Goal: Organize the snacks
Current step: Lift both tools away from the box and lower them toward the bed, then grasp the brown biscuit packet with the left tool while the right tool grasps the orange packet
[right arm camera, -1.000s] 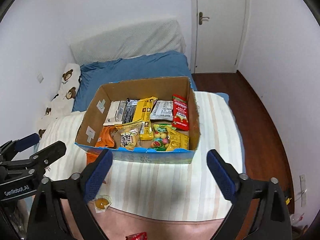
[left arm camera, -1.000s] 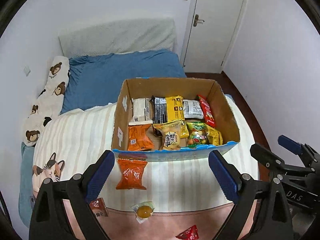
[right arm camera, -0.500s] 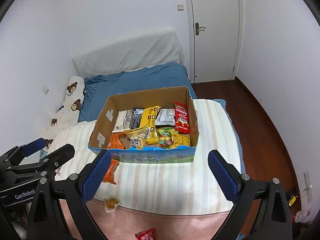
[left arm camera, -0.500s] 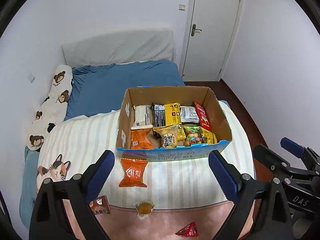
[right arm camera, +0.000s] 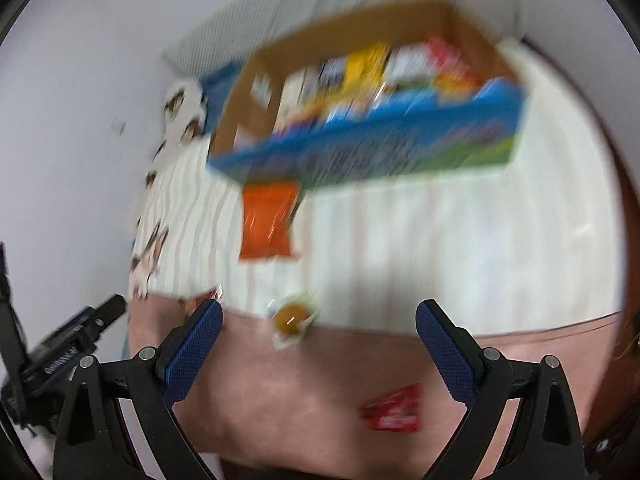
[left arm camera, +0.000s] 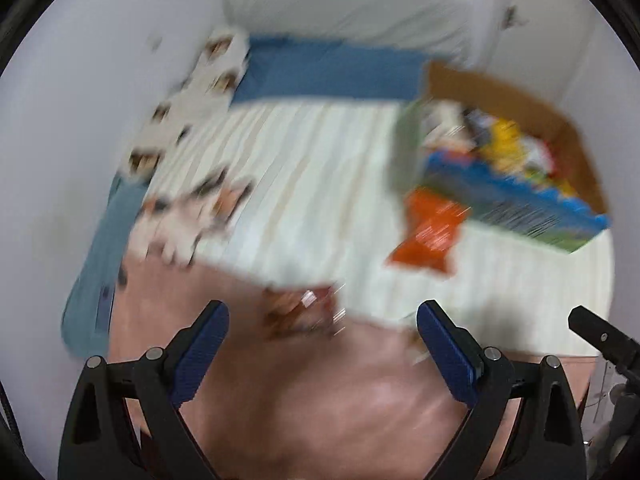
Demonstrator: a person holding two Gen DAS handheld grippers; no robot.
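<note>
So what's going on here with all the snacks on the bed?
Someone is tidying snacks with a handheld gripper in each hand. The cardboard box on the bed already holds many packets. An orange packet, a small round sweet and a red packet lie outside it. The left gripper and right gripper are open and empty.

Both views are smeared by motion blur. A bed [left arm camera: 320,184] fills the middle, covered by a cream striped blanket [right arm camera: 440,240] whose near edge meets a pink sheet [left arm camera: 320,400]. A cat print [left arm camera: 192,208] sits on the blanket's left side. Beyond the blanket lies a blue pillow [left arm camera: 328,68], and beside it a white pillow with bear prints [left arm camera: 188,92] runs along the white wall [left arm camera: 80,100]. A pale padded headboard [left arm camera: 344,12] stands behind. Brown wooden floor [right arm camera: 624,208] shows at the far right.
</note>
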